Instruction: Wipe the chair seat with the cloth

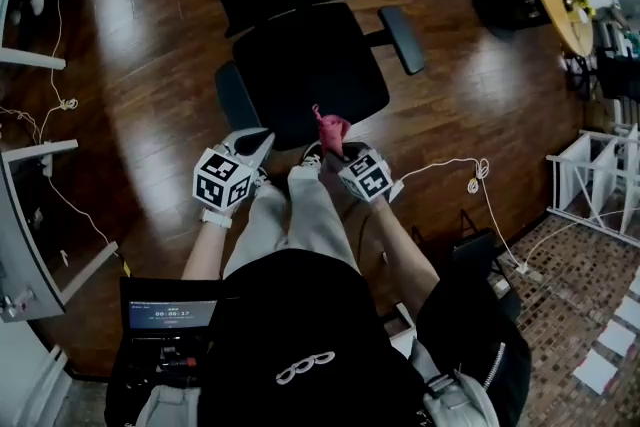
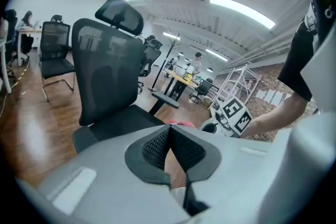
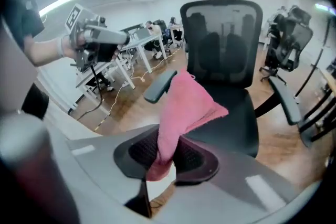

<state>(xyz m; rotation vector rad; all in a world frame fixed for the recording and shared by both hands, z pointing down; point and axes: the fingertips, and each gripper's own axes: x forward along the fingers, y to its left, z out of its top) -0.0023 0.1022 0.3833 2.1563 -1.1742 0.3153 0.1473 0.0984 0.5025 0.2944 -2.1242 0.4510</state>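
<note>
1. Pink cloth (image 3: pixel 181 113) is pinched in the right gripper (image 1: pixel 335 153). The jaws are clamped on its lower end and the rest sticks up in the air, just short of the front edge of the chair seat (image 1: pixel 300 65)
2. Left gripper (image 2: pixel 169 147) has its jaws pressed together on nothing, over near the right one
3. Looks like the approach step to me, no wiping yet. Next move probably needs the cloth brought down flat onto the seat

Person: black top (image 1: pixel 470 325) with short sleeves, light grey trousers (image 1: pixel 300 215), white band (image 1: pixel 214 218) at the left wrist. Equipment: left gripper (image 1: pixel 256 141) and right gripper (image 1: pixel 336 153) have pale grey shells and black dimpled pads (image 2: pixel 152 147). Each carries a cube (image 1: pixel 222 180) of black-and-white square markers.
</note>
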